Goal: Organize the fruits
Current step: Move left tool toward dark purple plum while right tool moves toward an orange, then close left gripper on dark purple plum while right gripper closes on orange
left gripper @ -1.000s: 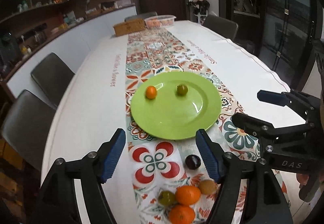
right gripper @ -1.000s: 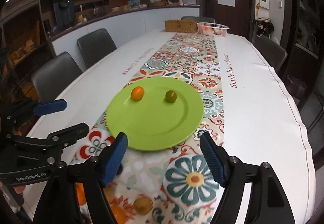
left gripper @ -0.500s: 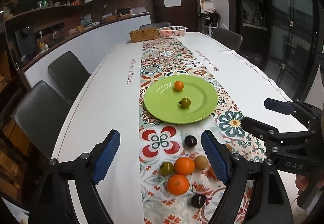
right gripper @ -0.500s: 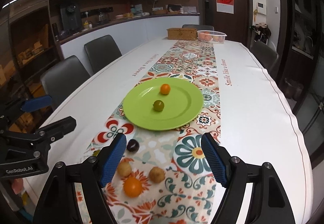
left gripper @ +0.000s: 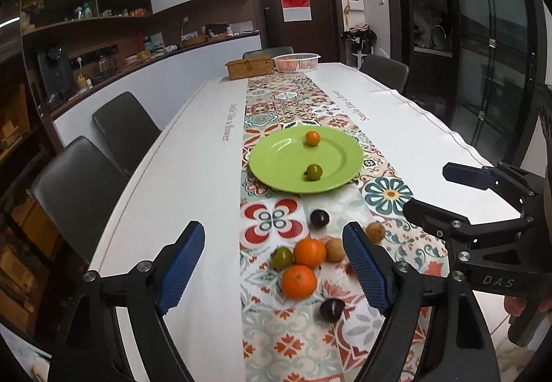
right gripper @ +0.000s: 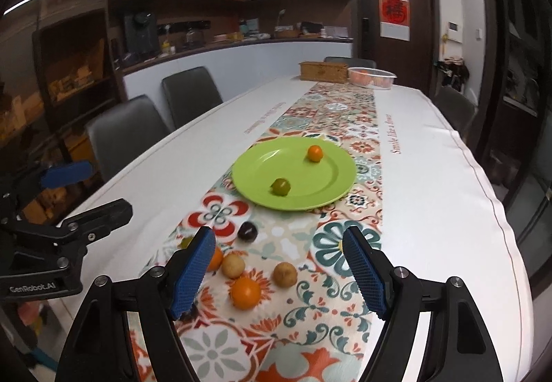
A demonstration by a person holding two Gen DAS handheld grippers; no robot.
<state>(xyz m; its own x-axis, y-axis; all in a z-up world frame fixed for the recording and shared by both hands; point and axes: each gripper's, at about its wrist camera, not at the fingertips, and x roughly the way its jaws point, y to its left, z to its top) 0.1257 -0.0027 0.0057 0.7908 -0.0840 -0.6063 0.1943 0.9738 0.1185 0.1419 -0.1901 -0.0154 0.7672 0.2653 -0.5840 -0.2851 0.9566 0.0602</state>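
Both grippers retreated; green plate (left gripper: 286,157) holds two fruits

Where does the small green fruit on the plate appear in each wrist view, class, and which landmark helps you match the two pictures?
Left wrist view: the small green fruit sits right of centre, on the near part of the green plate.
Right wrist view: the same fruit sits at centre, on the plate's near-left part.
Shared landmark: the small orange fruit at the plate's far side.
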